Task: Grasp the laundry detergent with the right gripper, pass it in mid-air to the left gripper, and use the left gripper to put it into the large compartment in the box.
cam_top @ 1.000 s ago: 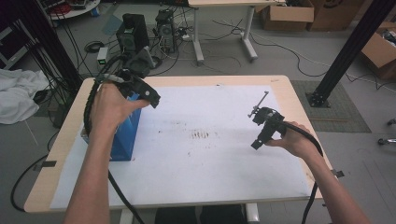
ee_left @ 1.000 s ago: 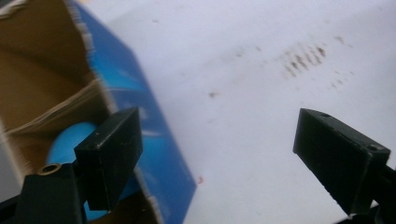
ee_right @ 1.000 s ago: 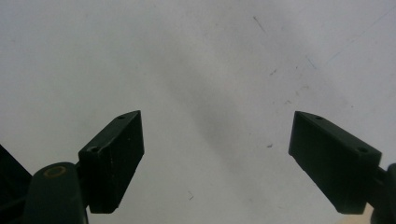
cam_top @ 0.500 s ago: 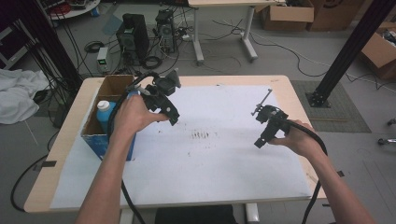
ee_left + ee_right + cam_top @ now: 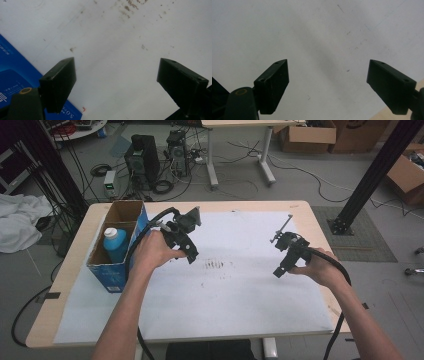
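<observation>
- A white sheet [image 5: 240,295] is laid over the wooden table [image 5: 75,265]; cables are seen on the floor at the top.
- The left gripper [image 5: 116,82] and right gripper [image 5: 328,83] are held wide and empty.
- A blue box [image 5: 120,247] with a bottle [image 5: 115,242] is seen at the left of the high view.

Even indoor light, soft shadows

A bottle [image 5: 115,245] stands in the box [image 5: 131,212] at the table's [image 5: 320,227] left.
</observation>
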Motion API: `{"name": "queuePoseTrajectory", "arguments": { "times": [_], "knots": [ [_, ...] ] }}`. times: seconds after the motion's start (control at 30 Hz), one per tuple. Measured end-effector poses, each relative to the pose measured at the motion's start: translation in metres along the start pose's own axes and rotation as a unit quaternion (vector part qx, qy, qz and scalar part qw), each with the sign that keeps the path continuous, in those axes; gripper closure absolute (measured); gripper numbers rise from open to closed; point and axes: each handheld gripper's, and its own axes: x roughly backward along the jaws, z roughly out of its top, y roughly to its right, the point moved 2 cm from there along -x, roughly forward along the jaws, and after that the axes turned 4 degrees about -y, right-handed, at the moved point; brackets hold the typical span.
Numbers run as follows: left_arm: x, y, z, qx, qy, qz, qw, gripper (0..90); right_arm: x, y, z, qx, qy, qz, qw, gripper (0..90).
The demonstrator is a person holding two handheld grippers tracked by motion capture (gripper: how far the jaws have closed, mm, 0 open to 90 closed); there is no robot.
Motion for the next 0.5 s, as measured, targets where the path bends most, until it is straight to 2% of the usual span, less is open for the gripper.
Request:
{"name": "queuePoseTrajectory", "arguments": {
  "times": [0.3,0.5],
  "knots": [
    [-0.013,0.002,0.000,-0.003,-0.010,-0.009,0.9999,16.3,0.001,0.002,-0.001,-0.002,-0.002,-0.001,1.0000,18.0],
    [-0.013,0.003,0.001,-0.003,-0.008,-0.011,0.9999,16.3,0.000,0.001,-0.001,0.000,-0.003,0.000,1.0000,18.1]
  ]
}}
